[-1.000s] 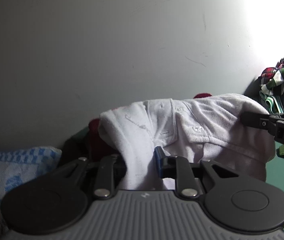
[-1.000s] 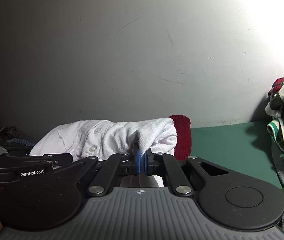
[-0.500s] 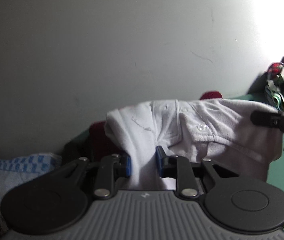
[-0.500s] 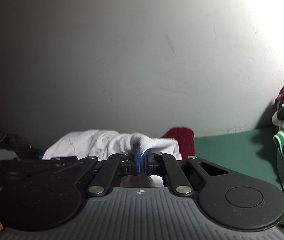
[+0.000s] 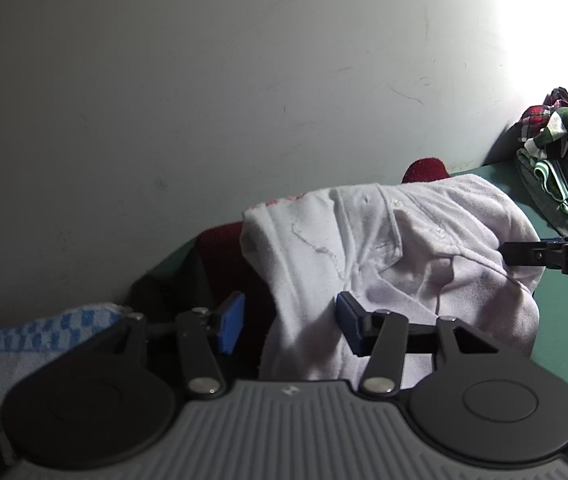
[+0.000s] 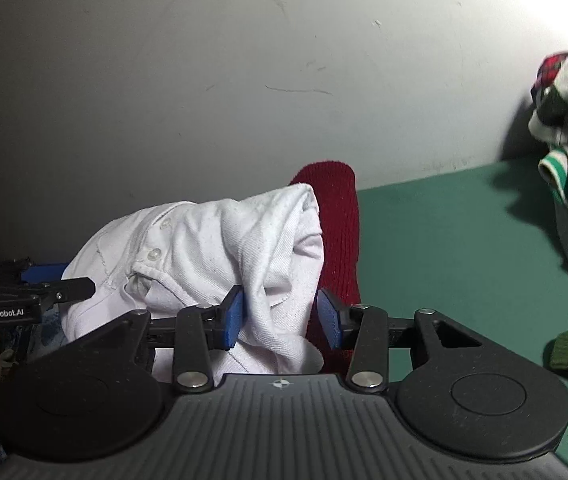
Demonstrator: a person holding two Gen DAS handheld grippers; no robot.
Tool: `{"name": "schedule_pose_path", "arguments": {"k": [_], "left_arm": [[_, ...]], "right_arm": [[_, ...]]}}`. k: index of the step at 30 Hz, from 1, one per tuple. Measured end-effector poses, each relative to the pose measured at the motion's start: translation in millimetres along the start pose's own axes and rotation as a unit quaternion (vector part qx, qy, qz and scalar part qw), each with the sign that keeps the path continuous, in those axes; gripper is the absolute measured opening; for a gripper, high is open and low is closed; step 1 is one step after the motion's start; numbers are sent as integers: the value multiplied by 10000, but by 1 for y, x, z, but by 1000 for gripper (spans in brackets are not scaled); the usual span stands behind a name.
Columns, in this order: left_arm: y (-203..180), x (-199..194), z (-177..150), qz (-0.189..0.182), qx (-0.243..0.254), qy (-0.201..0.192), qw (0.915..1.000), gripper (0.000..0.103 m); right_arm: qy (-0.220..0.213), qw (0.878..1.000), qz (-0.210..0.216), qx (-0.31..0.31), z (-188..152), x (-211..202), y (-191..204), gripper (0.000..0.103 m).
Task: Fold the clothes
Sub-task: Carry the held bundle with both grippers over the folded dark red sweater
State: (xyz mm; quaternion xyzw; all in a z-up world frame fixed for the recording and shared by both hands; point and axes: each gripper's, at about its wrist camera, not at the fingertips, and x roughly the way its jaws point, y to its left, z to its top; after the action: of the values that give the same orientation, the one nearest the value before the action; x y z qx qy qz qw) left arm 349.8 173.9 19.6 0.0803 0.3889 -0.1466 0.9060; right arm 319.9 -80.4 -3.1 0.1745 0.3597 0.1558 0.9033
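The white shirt (image 6: 212, 240) is soft cotton cloth with a fine pique weave, matt, with glossy plastic buttons. Behind it the dark red garment (image 6: 338, 216) is ribbed knit, matt and coarse. The left gripper (image 5: 290, 322) and right gripper (image 6: 280, 316) are matt black plastic with bright metal pivot pins and smooth blue pads; their near housing is ribbed grey plastic. The table cover (image 6: 444, 232) is flat matt green. The wall (image 6: 244, 60) is matt, scuffed plaster. At far left lies a blue-checked towel (image 5: 24, 344), woven and nubbly

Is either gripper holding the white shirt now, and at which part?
Neither. Both grippers' jaws are opening: the left gripper and right gripper have let go of the white polo shirt, whose folds lie between their fingers.
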Motion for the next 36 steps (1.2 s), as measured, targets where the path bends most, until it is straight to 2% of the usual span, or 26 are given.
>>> {"name": "schedule_pose_path", "arguments": {"k": [3,4,5,7,11,14,19,24,29,31,36], "left_arm": [[-2,5,-2,-87,-86,88,9999,58],[-5,8,-3,-112,-90,109,9998,57],[-7,10,-4,-136,-94,130,9998,52],[-14,13,-7,-156,-75,154,9997,41],[-26,11,-12,-121,21,39,9999,22],[-27,3,-13,-101,29,-50,9999,19],[-22,-23,0,-147,-150,-336,9992,17],[-25,-30,27,-86,-172,-551,9983,17],[-27,-5,42,-64,-330,-406,9986,19],[-29,11,41,-20,-332,-271,9991,20],[-28,37,30,84,-286,-9,9996,30]], "right_arm": [[59,9995,159,261,-2,9,-3,44],[75,9995,170,265,-3,8,0,41],[81,9995,173,244,-4,7,4,30],[67,9998,186,27,-5,4,12,18],[62,9996,269,51,-4,-2,16,12],[-85,9994,325,33,-1,-12,19,11],[-404,9977,536,-121,13,-34,36,10],[-678,9958,501,-346,39,-47,49,10],[-696,9961,280,-469,63,-30,43,10],[-631,9965,130,-534,63,-20,40,10],[-479,9963,-224,-671,51,4,30,10]]}}
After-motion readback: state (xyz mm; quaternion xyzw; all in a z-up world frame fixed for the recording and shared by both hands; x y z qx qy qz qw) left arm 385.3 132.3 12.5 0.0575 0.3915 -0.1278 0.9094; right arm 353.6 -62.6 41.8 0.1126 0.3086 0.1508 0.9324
